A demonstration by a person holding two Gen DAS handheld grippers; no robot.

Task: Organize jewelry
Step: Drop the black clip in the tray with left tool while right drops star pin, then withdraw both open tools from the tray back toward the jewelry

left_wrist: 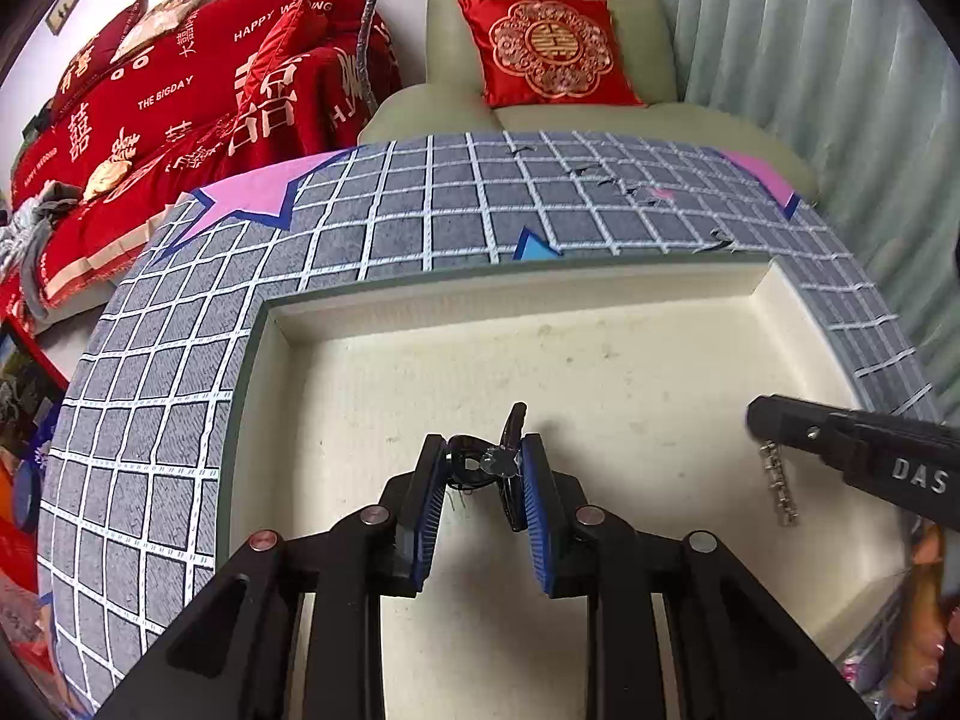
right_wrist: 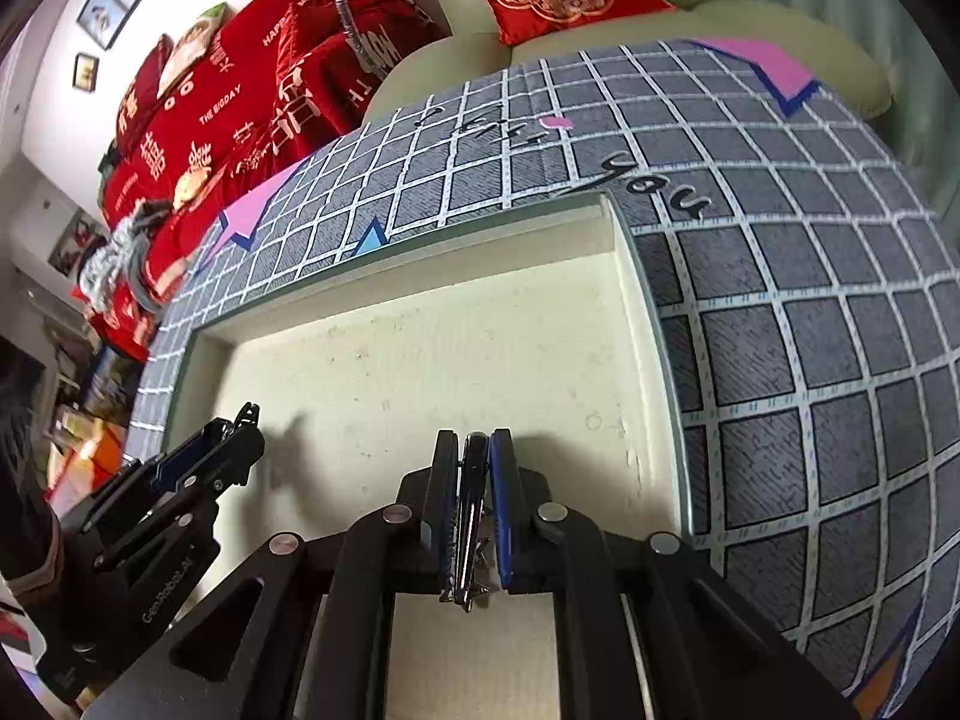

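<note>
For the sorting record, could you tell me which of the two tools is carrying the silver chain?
The right tool: a silver chain dangles beneath it. The left tool instead grips a black hair clip with a small metal part.

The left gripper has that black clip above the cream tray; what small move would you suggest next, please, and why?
Probably lower the left gripper and open it: its pads hold the black clip over a bare part of the cream tray.

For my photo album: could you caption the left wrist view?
Left gripper clamps a black hair clip over a cream tray.
</note>
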